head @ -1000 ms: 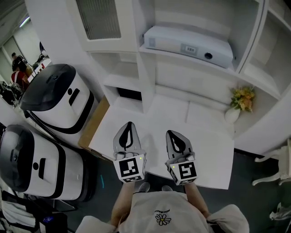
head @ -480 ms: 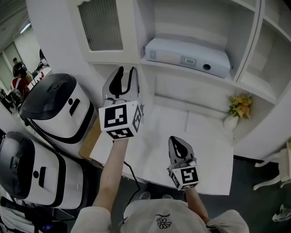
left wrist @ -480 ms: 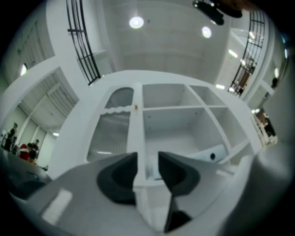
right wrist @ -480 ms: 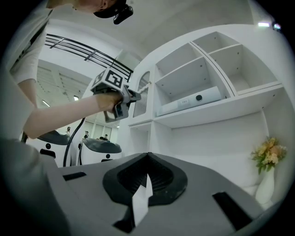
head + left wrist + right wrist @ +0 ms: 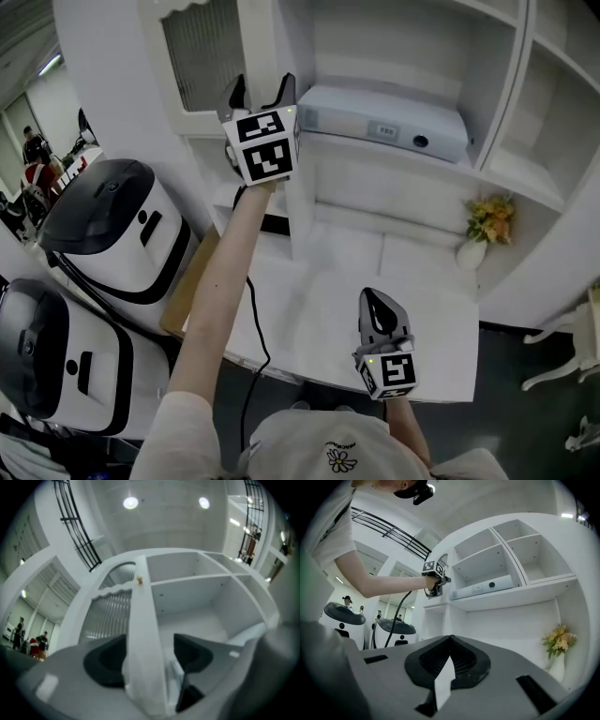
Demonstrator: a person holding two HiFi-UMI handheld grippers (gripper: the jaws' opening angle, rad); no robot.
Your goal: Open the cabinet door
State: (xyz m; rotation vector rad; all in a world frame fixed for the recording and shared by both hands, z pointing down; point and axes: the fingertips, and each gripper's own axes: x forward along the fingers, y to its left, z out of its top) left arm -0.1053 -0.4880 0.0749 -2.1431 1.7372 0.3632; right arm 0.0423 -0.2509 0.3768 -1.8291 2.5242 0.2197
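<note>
The cabinet door (image 5: 204, 58) is white with ribbed glass and hangs at the upper left; it looks closed. My left gripper (image 5: 258, 91) is raised to it, pointing upward. Its jaws have just been opening and now stand wide, one on each side of the door's right stile (image 5: 143, 634). A small knob (image 5: 139, 579) sits higher on that stile. The pads do not visibly press on the stile. My right gripper (image 5: 378, 302) hovers low over the white desk (image 5: 441, 352), shut with nothing in it (image 5: 449, 660).
A white box-shaped device (image 5: 384, 117) lies on the open shelf right of the door. A vase of flowers (image 5: 485, 228) stands at the desk's back right. Two large white-and-black machines (image 5: 112, 220) and a cardboard box (image 5: 192, 281) are at the left.
My left gripper rose from beside the right one over the desk up to the cabinet door, and its jaws went from shut to wide open. The right gripper has barely moved.
</note>
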